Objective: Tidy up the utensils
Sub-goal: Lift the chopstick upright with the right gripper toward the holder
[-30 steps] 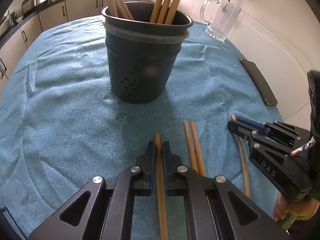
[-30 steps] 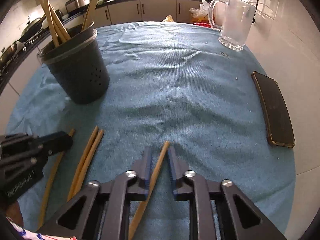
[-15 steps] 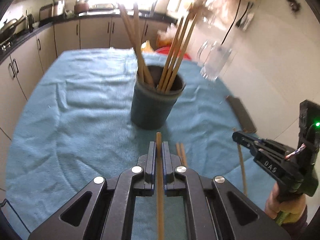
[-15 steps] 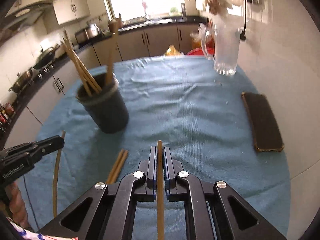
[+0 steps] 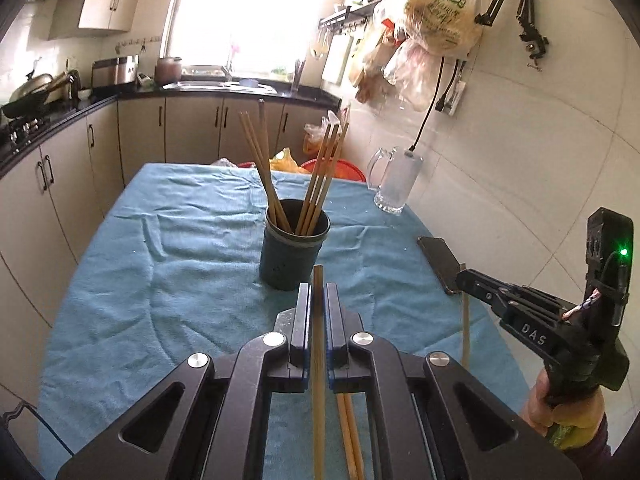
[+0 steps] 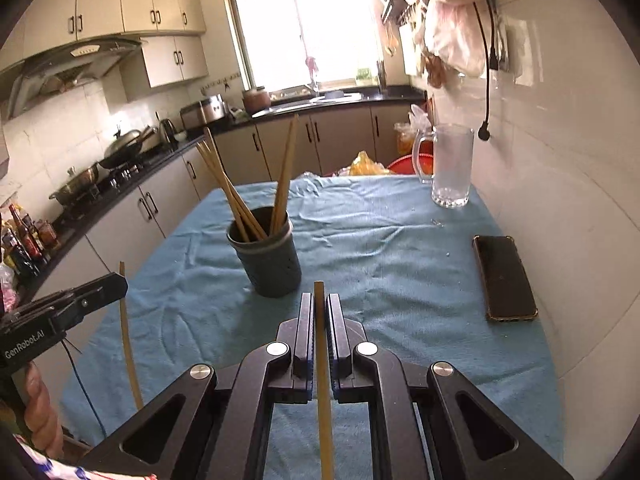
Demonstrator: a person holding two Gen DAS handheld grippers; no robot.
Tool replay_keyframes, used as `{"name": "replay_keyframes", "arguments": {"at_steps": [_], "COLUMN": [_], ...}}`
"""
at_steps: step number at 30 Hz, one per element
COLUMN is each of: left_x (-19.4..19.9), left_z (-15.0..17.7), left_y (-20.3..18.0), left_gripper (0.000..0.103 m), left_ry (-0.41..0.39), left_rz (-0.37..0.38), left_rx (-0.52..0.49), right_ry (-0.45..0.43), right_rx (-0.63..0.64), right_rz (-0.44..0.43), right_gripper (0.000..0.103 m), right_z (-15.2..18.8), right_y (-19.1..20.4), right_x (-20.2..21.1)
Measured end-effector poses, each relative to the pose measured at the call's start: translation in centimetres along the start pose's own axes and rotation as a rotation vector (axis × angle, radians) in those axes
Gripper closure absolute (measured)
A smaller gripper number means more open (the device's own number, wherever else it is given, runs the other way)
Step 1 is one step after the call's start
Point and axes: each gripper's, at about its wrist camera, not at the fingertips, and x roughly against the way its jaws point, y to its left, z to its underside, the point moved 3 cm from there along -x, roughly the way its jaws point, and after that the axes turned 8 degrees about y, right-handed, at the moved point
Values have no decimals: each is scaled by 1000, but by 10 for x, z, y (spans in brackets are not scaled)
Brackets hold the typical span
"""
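Note:
A dark round utensil holder (image 5: 292,258) (image 6: 267,262) stands mid-table with several wooden chopsticks upright in it. My left gripper (image 5: 318,292) is shut on one chopstick (image 5: 318,400), which it holds above the cloth, pointing at the holder. My right gripper (image 6: 319,300) is likewise shut on a chopstick (image 6: 324,420), raised and short of the holder. Each gripper shows in the other's view: the right gripper (image 5: 466,280) at the right edge, the left gripper (image 6: 114,284) at the left edge. Two more chopsticks (image 5: 348,432) lie on the cloth beneath the left gripper.
A blue towel (image 5: 160,280) covers the table. A dark phone (image 6: 504,276) lies near the right edge by the tiled wall. A glass mug (image 6: 450,168) stands at the far right corner. Kitchen cabinets and counters surround the table.
Both grippers have lifted off the cloth, each carrying a chopstick, and tipped upward, so the holder looks farther away. The right jaws closed fully on their chopstick.

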Motion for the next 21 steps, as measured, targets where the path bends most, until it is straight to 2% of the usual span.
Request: {"name": "replay_keyframes", "arguments": {"at_steps": [21], "left_x": [48], "left_z": [11], "left_y": [-12], "left_gripper": [98], "left_ry": [-80], "left_rz": [37], "left_rx": [6], "right_ry": [-95], "right_rx": [34], "right_rz": [-29], "right_gripper": [97], "right_z": [8], "right_y": [15], "right_x": [50]}}
